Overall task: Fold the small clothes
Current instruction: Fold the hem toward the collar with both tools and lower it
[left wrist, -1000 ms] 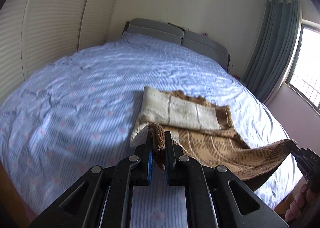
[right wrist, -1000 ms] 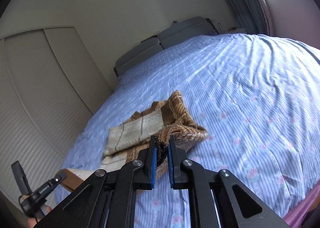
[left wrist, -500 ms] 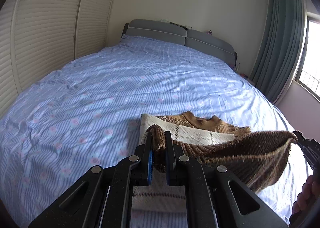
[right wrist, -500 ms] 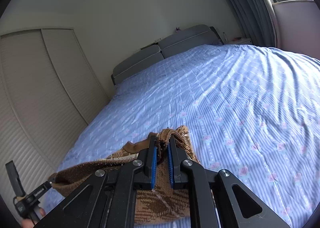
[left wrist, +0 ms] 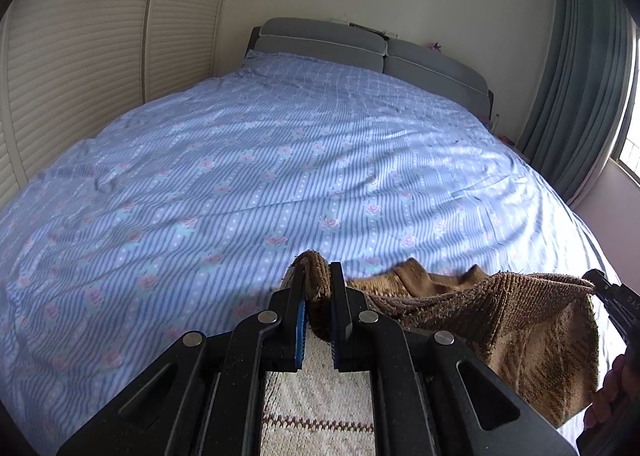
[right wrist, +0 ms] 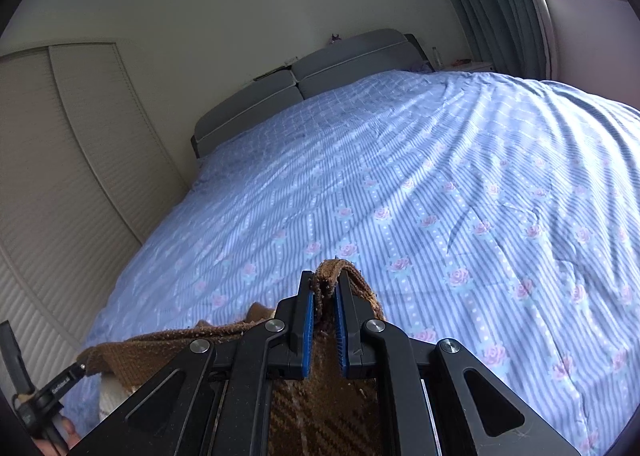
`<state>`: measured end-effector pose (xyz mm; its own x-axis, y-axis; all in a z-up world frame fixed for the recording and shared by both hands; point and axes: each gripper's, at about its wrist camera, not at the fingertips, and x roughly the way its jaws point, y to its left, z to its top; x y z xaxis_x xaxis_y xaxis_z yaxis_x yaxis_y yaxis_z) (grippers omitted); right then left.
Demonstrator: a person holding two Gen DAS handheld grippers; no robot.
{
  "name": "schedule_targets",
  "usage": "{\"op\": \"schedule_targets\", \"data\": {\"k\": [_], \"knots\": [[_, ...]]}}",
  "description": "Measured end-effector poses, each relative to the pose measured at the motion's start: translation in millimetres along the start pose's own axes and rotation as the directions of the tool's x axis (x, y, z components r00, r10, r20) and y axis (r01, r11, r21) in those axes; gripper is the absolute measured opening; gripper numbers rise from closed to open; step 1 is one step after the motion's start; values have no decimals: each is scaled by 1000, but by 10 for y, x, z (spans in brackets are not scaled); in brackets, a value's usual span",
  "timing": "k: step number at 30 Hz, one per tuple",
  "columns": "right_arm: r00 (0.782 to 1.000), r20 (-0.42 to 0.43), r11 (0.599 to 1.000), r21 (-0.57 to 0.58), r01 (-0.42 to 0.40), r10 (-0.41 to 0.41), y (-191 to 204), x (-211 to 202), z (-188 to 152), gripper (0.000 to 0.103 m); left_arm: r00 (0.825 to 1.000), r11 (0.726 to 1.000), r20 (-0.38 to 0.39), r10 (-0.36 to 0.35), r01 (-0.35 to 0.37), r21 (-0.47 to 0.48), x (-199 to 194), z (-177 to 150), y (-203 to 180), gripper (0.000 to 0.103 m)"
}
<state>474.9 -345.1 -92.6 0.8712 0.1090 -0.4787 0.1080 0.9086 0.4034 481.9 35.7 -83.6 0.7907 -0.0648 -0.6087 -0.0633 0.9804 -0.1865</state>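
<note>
Knitwear hangs between both tools: the left gripper (left wrist: 317, 288) pinches one corner of the brown sweater (left wrist: 500, 316), and the right gripper (right wrist: 325, 290) is clamped on the other, its edge stretched taut between them above the blue striped bedspread (left wrist: 240, 175).

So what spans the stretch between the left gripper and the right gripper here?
The brown knitted sweater: its edge hangs stretched from the left gripper across to the right gripper, each shut on a corner. Both wrist views show it.
</note>
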Motion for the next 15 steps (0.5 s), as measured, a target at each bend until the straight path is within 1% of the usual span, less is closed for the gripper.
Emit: {"op": "schedule_targets", "data": {"k": [5, 12, 14, 15], "knots": [[998, -46, 999, -17, 45, -46, -40, 305, -51, 10, 998, 1000, -59, 20, -20, 0, 351, -14, 22, 11], [992, -75, 992, -77, 99, -105, -23, 441, -146, 11, 997, 999, -69, 36, -34, 27, 521, -132, 4, 13], [991, -73, 990, -93, 102, -109, 11, 405, -152, 15, 997, 999, -68, 31, -29, 35, 496, -142, -14, 17], [992, -66, 990, -102, 98, -105, 32, 370, -146, 22, 997, 999, -69, 26, -24, 35, 474, -140, -14, 19]]}}
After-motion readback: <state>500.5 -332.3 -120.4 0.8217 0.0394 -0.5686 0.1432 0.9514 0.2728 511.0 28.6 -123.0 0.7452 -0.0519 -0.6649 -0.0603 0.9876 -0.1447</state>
